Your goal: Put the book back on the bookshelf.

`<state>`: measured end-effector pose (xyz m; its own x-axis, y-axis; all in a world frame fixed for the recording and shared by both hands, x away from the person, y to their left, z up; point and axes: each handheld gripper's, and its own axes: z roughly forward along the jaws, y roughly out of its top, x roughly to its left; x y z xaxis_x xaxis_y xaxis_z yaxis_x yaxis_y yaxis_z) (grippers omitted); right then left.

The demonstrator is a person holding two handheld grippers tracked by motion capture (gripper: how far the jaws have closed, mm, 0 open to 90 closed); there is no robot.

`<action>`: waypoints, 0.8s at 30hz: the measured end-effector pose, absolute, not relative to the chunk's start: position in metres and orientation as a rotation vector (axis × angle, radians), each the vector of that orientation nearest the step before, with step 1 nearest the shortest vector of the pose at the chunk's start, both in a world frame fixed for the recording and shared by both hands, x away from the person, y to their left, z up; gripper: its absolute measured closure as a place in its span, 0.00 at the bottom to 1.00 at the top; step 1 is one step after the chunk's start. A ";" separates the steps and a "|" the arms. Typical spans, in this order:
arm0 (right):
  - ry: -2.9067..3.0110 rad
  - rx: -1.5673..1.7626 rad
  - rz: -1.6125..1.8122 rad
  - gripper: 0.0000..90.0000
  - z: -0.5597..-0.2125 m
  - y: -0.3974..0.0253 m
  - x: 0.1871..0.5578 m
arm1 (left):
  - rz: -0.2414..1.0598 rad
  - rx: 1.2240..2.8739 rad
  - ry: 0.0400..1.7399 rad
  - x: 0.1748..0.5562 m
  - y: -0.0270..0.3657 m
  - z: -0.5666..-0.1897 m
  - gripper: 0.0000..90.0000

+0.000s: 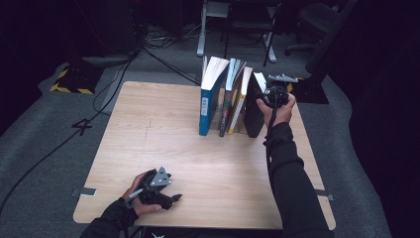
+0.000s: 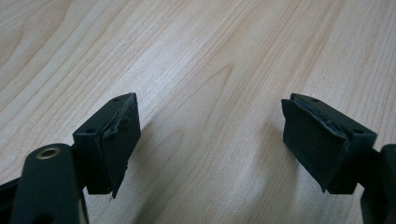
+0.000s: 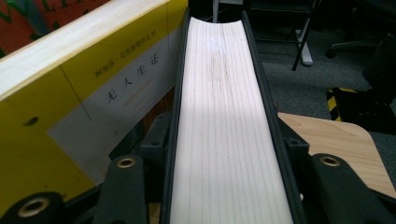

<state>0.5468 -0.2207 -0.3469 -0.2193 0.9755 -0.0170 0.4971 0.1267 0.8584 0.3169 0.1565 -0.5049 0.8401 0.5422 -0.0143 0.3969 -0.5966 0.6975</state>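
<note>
The black book (image 3: 224,116) runs off the bottom edge between the right hand-held gripper (image 3: 224,186)'s jaws, so its lower end is cut off. Left of that, the yellow book (image 3: 70,121)'s small orange title line is too blurry to read.

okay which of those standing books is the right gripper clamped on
The black book at the right end of the row. The right gripper has its jaws on both covers, with the pale page edge running between them in the right gripper view; the yellow book stands beside it, ungripped.

Pale wooden table (image 1: 148,129), rounded corners, on grey carpet. Four books (image 1: 228,96) standing upright in a row near the far edge, leaning slightly together.
</note>
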 end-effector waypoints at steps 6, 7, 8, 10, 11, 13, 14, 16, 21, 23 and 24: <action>1.794 1.406 1.093 0.49 -0.345 -0.229 0.536 | 0.259 2.285 0.683 0.316 0.157 -0.505 0.21; 1.804 1.388 1.105 0.47 -0.345 -0.231 0.532 | 0.259 2.288 0.680 0.317 0.157 -0.505 0.21; 1.808 1.367 1.108 0.46 -0.344 -0.233 0.529 | 0.259 2.289 0.679 0.317 0.157 -0.505 0.21; 1.806 1.326 1.123 0.44 -0.344 -0.238 0.518 | 0.259 2.288 0.679 0.317 0.157 -0.505 0.21; 1.814 1.310 1.148 0.43 -0.346 -0.242 0.512 | 0.259 2.288 0.679 0.317 0.157 -0.505 0.21; 1.825 1.293 1.160 0.43 -0.350 -0.247 0.503 | 0.261 2.288 0.680 0.317 0.157 -0.505 0.21; 1.832 1.281 1.166 0.42 -0.353 -0.249 0.499 | 0.261 2.288 0.681 0.316 0.157 -0.505 0.21; 1.843 1.274 1.180 0.42 -0.356 -0.252 0.495 | 0.263 2.288 0.683 0.316 0.157 -0.505 0.21; 1.868 1.229 1.222 0.44 -0.384 -0.264 0.477 | 0.264 2.284 0.695 0.316 0.158 -0.505 0.21; 1.882 1.216 1.193 0.46 -0.394 -0.264 0.475 | 0.264 2.284 0.695 0.316 0.158 -0.505 0.21; 1.895 1.214 1.185 0.48 -0.401 -0.264 0.475 | 0.264 2.285 0.694 0.316 0.158 -0.505 0.21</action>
